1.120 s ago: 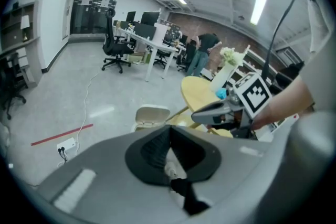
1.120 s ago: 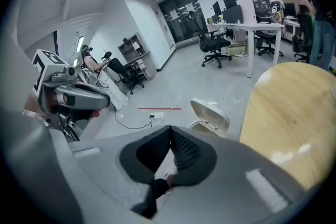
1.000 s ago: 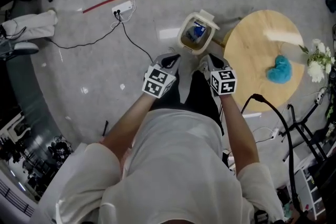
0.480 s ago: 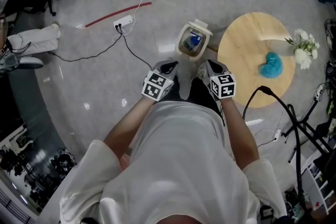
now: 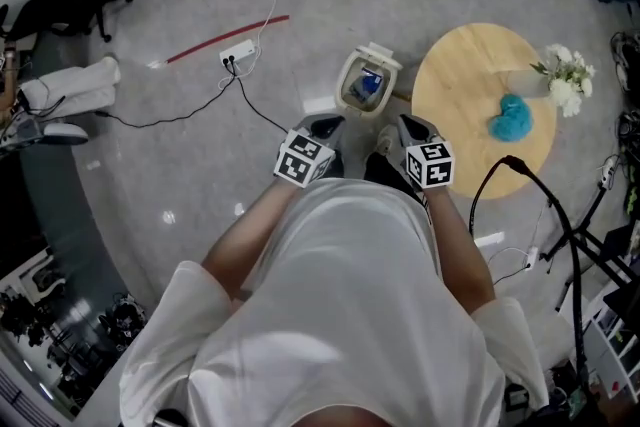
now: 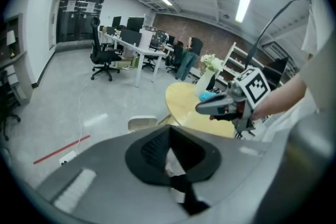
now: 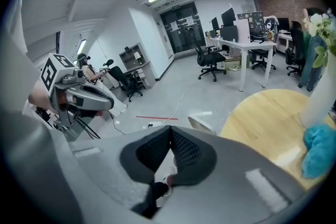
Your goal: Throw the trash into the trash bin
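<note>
- Two grippers are in view, and both are shut tight with nothing in them.
- On the left gripper (image 5: 322,126) the jaws press together. Only a bit of floor shows behind them.
- On the right gripper (image 5: 410,128) the jaws are pressed together too, and it holds nothing.
- Both are held side by side in front of the person, high above the floor.
- Just ahead of them the bin (image 5: 345,80) stands on the floor, close beside the round table (image 5: 465,85).
- Its top is open, and the trash (image 5: 371,81), something blue, lies inside it.
- I think the throwing step is done for this piece, because the trash is in the bin and both grippers are empty.
- On the table lie a blue thing (image 5: 512,118) and some flowers (image 5: 560,80). I cannot tell if the blue thing is trash.
- If it is trash, the next move needs one gripper to open, reach over the table and close on it. Then it must carry the blue thing over the bin and let go.
- If it is not, the job looks finished.
</note>
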Demonstrator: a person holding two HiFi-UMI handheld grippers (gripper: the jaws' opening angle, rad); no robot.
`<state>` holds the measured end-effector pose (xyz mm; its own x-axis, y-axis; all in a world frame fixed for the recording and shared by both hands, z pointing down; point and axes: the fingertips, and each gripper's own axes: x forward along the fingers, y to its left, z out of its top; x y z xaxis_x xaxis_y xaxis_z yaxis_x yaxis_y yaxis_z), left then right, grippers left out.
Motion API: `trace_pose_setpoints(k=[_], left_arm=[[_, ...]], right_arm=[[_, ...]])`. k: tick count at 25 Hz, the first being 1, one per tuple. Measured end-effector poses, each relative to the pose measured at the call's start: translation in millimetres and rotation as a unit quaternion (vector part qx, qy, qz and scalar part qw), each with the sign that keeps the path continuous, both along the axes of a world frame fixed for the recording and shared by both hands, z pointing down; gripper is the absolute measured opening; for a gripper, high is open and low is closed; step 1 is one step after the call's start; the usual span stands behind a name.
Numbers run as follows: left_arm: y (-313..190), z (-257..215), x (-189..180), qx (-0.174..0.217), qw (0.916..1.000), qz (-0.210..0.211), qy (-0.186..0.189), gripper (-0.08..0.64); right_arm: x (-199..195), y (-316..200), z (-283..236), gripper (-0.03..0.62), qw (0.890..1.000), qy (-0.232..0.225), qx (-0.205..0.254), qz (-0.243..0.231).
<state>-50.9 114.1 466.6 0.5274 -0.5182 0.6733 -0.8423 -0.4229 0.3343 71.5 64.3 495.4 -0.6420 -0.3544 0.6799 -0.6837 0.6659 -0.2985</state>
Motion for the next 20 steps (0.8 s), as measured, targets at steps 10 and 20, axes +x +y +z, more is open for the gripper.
trace_pose_setpoints(k=[10, 20], left_arm=[[-5.1, -10.8, 10.1, 0.018, 0.9998, -0.002, 0.008, 0.005], [-7.5, -12.3, 9.8, -0.004, 0.9995, -0.016, 0.026, 0.005]], right_arm=[[2.9, 11.9, -5.9, 0.002, 1.000, 0.002, 0.001, 0.001], [2.9, 15.1, -11.6, 0.002, 1.000, 0.002, 0.005, 0.009]])
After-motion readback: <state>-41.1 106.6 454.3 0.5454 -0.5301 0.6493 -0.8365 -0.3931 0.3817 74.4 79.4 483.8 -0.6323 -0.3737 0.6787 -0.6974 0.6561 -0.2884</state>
